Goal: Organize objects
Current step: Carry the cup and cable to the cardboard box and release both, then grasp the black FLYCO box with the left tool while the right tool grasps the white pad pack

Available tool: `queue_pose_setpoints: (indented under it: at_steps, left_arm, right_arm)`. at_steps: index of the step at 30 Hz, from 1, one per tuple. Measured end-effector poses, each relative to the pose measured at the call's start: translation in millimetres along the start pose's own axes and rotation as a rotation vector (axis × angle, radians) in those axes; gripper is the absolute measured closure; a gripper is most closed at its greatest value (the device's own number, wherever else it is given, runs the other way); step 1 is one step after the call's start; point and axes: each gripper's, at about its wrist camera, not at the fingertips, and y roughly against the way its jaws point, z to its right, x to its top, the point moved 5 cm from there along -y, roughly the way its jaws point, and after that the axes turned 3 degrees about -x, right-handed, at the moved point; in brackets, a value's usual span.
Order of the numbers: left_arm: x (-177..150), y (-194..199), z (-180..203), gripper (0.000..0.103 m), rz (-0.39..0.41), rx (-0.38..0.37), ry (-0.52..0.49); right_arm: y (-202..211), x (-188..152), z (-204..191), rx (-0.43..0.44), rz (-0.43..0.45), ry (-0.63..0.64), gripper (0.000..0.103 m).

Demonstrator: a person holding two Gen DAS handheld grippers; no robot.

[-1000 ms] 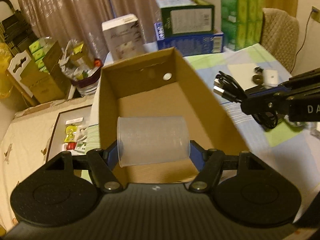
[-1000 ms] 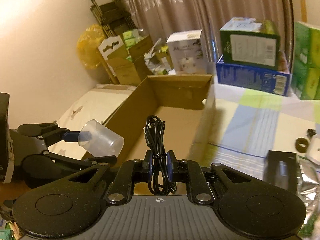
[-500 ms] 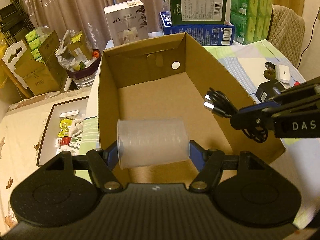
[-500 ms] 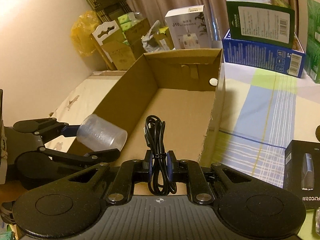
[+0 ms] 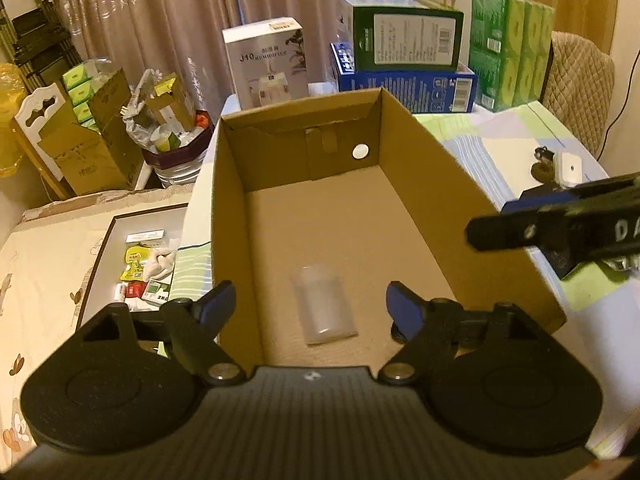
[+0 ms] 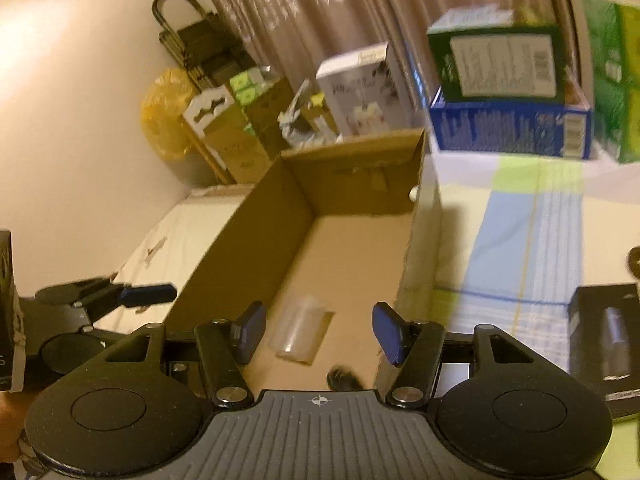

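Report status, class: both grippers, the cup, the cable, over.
Left gripper and right gripper just opened, empty. Clear cup lying in cardboard box. Black cable dropped at near end. Nothing obstructing.

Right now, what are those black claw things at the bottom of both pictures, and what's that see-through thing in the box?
Those claws are two grabbers that a person holds, one in each hand. Each carries a small camera looking along its fingers, so each picture is one grabber's view. The left gripper and the right gripper hang over a cardboard box on a table with a checked cloth. Both have just been opening, and nothing is between their fingers. The see-through thing is a plastic cup lying on its side on the box floor. A dark cable peeks out beside it, blurred. Nothing is held.
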Motion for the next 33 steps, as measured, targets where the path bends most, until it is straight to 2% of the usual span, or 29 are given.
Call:
queue_pose_setpoints:
  at_steps: [7, 14, 22, 27, 33]
  left_arm:
    - [-1, 33, 24, 0.024, 0.046, -0.023, 0.027]
    - [-4, 60, 74, 0.023, 0.075, -0.081, 0.031]
    - [-7, 74, 142, 0.022, 0.075, -0.169, -0.006]
    - [-11, 76, 180, 0.018, 0.073, -0.211, -0.026]
    - [-17, 71, 223, 0.011, 0.061, -0.255, -0.06]
  right_arm:
    - [71, -6, 21, -0.079, 0.095, -0.022, 0.047]
    - [159, -41, 65, -0.221, 0.17, -0.074, 0.047]
    - [237, -82, 124, -0.385, 0.193, -0.131, 0.046]
    - [280, -110, 157, -0.459, 0.207, -0.174, 0.045]
    - [302, -151, 195, -0.574, 0.163, -0.18, 0.044]
